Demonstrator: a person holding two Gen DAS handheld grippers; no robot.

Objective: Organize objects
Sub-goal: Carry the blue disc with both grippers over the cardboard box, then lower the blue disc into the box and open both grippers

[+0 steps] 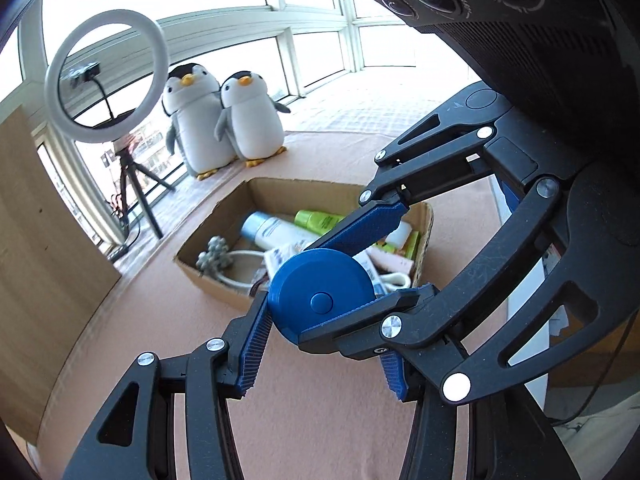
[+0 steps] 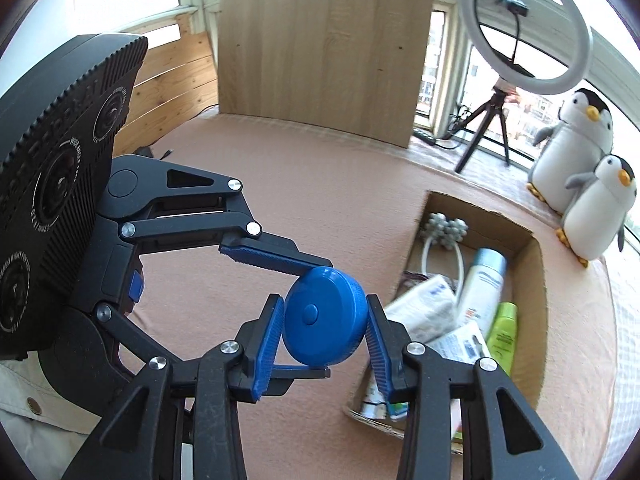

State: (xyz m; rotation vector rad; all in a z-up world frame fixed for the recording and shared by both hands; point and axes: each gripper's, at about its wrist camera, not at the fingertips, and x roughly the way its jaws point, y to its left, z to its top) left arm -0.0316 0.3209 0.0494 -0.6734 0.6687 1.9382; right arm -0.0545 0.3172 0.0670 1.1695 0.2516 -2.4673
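A round blue tape measure (image 1: 322, 294) is held in the air above the pink cloth, just in front of the cardboard box (image 1: 208, 282). My left gripper (image 1: 324, 304) is shut on its rim from left and right. My right gripper (image 1: 360, 256) comes in from the right with one finger above and one below the disc, touching it. In the right wrist view the tape measure (image 2: 325, 316) sits between my right gripper's (image 2: 326, 326) blue pads, and my left gripper (image 2: 302, 312) reaches in from the left, fingers above and under it.
The box (image 2: 536, 300) holds a white-blue bottle (image 2: 482, 288), a green bottle (image 2: 505, 330), a roller massager (image 2: 446, 230), packets. Two plush penguins (image 1: 224, 116) stand behind it. A ring light (image 1: 106, 76) on a tripod and a wooden board (image 2: 324, 48) stand at the far edges.
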